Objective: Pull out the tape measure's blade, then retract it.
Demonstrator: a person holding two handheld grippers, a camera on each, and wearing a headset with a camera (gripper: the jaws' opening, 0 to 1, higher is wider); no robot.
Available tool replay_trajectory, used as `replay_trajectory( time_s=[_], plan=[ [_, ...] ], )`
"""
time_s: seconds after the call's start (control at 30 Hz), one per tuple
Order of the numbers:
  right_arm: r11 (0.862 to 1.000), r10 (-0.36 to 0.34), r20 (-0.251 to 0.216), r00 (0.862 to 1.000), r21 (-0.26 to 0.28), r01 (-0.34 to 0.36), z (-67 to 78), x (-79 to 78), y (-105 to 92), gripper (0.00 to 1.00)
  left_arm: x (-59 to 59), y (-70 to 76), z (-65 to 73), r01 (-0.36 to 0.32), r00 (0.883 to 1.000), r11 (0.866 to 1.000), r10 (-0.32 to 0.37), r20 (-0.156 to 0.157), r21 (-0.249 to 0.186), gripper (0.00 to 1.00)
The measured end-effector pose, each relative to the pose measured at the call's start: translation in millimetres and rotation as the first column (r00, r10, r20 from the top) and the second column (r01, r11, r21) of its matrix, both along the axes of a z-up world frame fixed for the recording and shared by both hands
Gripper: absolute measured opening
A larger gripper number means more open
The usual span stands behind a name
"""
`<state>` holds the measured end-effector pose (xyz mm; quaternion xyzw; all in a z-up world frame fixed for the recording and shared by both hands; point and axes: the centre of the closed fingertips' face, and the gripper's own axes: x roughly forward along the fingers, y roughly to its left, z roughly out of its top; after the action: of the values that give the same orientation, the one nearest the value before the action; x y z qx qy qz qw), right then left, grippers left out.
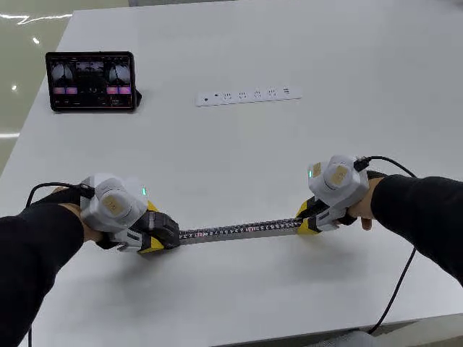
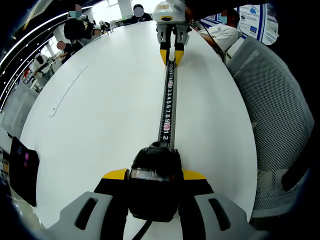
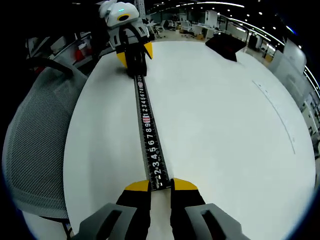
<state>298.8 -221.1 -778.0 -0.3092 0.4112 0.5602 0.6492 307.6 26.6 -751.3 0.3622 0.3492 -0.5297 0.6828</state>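
The tape measure's black case [image 2: 155,182] sits between the yellow-tipped jaws of my left gripper [image 2: 155,175], which is shut on it; in the head view this gripper [image 1: 155,235] is low on the left. The blade [image 1: 239,230] stretches flat over the white table to my right gripper [image 1: 307,218], shut on the blade's end. In the right gripper view the blade [image 3: 148,135] runs from my right gripper [image 3: 160,185] away to the case [image 3: 135,60] held in the left gripper. The left gripper view has the blade [image 2: 168,102] reaching the right gripper [image 2: 171,54].
A dark tablet [image 1: 92,80] with a lit screen stands at the far left of the table. A white power strip [image 1: 248,95] lies at the far middle. A black cable [image 1: 401,278] trails from the right gripper off the near edge. A mesh chair [image 2: 272,100] stands beside the table.
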Motion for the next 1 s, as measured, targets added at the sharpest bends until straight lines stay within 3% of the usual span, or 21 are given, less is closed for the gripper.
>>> replay_trajectory(
  time_s=[0.27,0.37,0.63,0.73,1.0],
  plan=[
    [0.998,0.053,0.011,0.999,-0.034,-0.053,-0.8,-0.1,-1.1,0.12,1.8,0.5,-1.2,0.012,1.000,1.000,-0.012,0.012,0.003,0.35],
    [0.997,0.070,0.012,0.997,-0.045,-0.070,-1.3,0.0,-1.1,0.12,3.0,-0.3,1.0,-0.026,1.000,1.000,0.025,-0.015,-0.016,0.35],
    [0.994,0.093,0.013,0.996,-0.054,-0.092,-1.5,0.5,-1.6,0.12,0.2,-1.6,1.9,0.014,1.000,1.000,-0.014,-0.010,-0.005,0.36],
    [0.993,0.104,0.019,0.994,-0.053,-0.103,-1.5,-0.1,-1.7,0.12,-2.0,0.4,0.6,0.046,0.999,0.999,-0.046,-0.004,0.022,0.36],
    [0.987,0.153,0.044,0.987,-0.062,-0.151,1.7,-1.6,1.5,0.15,-7.2,1.0,2.7,0.069,0.998,0.997,-0.069,-0.015,0.027,0.38]
  ],
)
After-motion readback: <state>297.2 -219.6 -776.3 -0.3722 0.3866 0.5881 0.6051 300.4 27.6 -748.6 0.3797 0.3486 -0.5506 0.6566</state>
